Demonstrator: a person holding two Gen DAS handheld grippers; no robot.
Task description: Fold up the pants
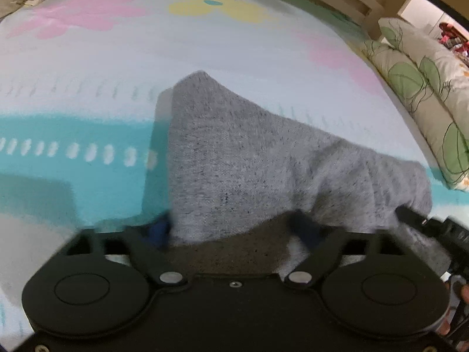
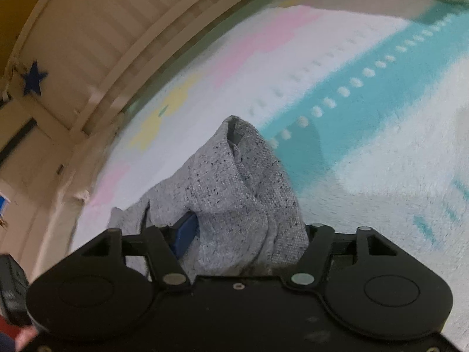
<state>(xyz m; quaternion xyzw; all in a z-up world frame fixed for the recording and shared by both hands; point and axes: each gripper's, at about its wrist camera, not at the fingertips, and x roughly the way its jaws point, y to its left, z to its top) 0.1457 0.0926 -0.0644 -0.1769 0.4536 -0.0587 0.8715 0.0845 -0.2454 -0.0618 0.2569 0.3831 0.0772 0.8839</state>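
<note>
I have the grey knit pants bunched between my two tools, lifted off the pastel blanket. My left gripper stands wide with cloth draped between its fingers; whether the pads bite, I cannot tell. My right gripper is wide too, stuffed with fabric, its grip equally unclear. To fold well, I should lay the cloth flat, align the edges, then smooth the wrinkles before letting go.

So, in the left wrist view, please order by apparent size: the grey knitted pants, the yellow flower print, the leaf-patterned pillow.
1. Grey knitted pants, though nearest the camera.
2. Leaf-patterned pillow.
3. Yellow flower print.
</note>
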